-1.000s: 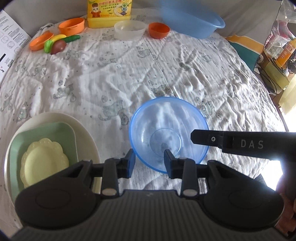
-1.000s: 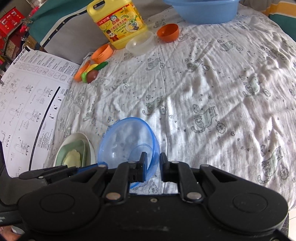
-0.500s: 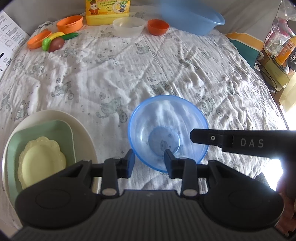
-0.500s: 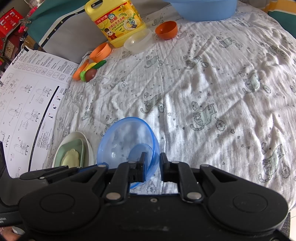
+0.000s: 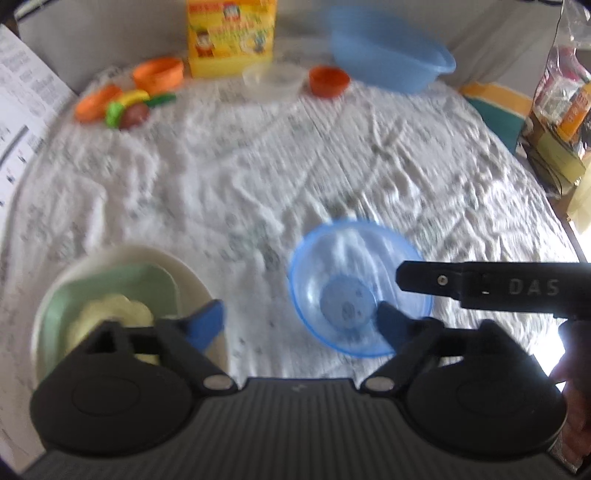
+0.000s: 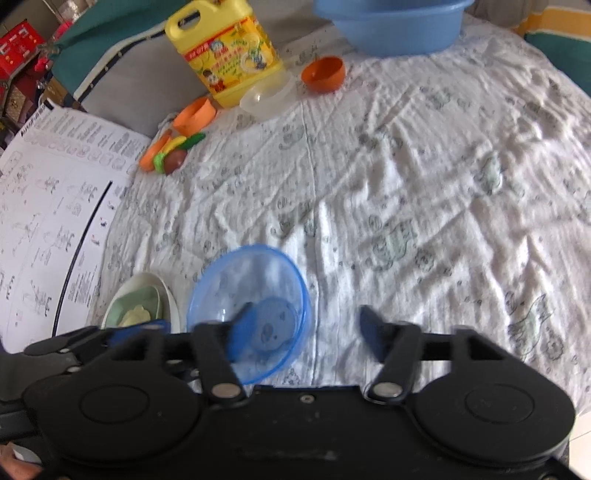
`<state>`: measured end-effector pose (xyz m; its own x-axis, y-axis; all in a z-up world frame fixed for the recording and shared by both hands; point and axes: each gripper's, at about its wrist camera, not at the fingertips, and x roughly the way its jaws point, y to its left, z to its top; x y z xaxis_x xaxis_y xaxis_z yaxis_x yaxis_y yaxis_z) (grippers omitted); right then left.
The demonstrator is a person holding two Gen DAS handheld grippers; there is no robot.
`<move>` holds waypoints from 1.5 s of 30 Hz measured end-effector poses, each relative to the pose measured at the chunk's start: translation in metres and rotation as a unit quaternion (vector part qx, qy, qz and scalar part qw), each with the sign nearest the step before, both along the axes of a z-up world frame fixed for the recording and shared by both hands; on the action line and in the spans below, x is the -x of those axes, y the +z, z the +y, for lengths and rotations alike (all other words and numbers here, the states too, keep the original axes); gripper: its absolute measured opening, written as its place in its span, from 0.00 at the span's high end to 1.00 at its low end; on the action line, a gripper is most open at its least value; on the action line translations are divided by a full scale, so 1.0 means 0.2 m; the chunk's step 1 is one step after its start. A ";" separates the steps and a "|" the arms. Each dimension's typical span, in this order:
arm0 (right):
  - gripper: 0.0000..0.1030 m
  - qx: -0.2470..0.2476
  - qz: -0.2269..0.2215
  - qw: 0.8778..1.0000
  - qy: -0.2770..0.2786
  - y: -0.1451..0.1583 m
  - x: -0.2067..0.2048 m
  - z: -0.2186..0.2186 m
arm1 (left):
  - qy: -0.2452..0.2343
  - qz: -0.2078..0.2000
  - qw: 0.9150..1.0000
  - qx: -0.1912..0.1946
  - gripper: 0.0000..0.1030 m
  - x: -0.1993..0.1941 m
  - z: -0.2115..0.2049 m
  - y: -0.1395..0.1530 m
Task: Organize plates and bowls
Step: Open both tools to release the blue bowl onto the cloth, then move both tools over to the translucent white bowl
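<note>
Left wrist view, room: wrinkled white printed cloth (image 5: 258,177) lay bare across its middle, with things only along the far edge and near the camera.
Left wrist view, bowl: clear blue plastic bowl (image 5: 360,288) sat upright on the cloth, right of centre, with nothing inside.
Left wrist view, left gripper (image 5: 299,325): jaws had just been opening and stood wide apart; its right blue pad overlapped the bowl's near rim in the picture, touching or not I cannot tell; nothing was held.
Left wrist view, plates: one stack at lower left, a cream oval plate (image 5: 184,269) under a pale green rectangular dish (image 5: 155,284) under a yellow scalloped plate (image 5: 110,314); three pieces.
Left wrist view, change: a second ago the pads stood close together at the bowl's near rim.
Right wrist view, room: the cloth's right half lay open to its edge; a white printed paper sheet (image 6: 48,221) covered the left side.
Right wrist view, right gripper (image 6: 304,332): jaws had just been opening and stood apart, the left pad seen through the bowl's wall, the right pad over bare cloth; earlier they pinched that wall.
Right wrist view, far edge count: one yellow detergent jug (image 6: 225,55), one large blue plastic basin (image 6: 391,22), one clear plastic container (image 6: 266,98), two orange plastic bowls (image 6: 323,75).
</note>
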<state>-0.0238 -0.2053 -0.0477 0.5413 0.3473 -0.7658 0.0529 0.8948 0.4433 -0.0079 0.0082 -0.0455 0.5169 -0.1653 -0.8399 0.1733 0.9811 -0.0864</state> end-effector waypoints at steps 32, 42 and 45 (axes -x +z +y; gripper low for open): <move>0.00 0.008 -0.036 0.998 -0.047 0.08 -0.17 -0.12 | 0.060 -0.036 0.998 0.007 0.00 -0.18 0.19 0.13; 0.00 0.022 -0.058 0.997 -0.049 0.15 -0.43 -0.15 | 0.077 -0.067 0.995 -0.007 0.00 -0.45 0.22 0.23; 0.00 0.028 -0.066 0.996 -0.047 0.17 -0.55 -0.14 | 0.082 -0.073 0.994 -0.008 0.00 -0.58 0.20 0.24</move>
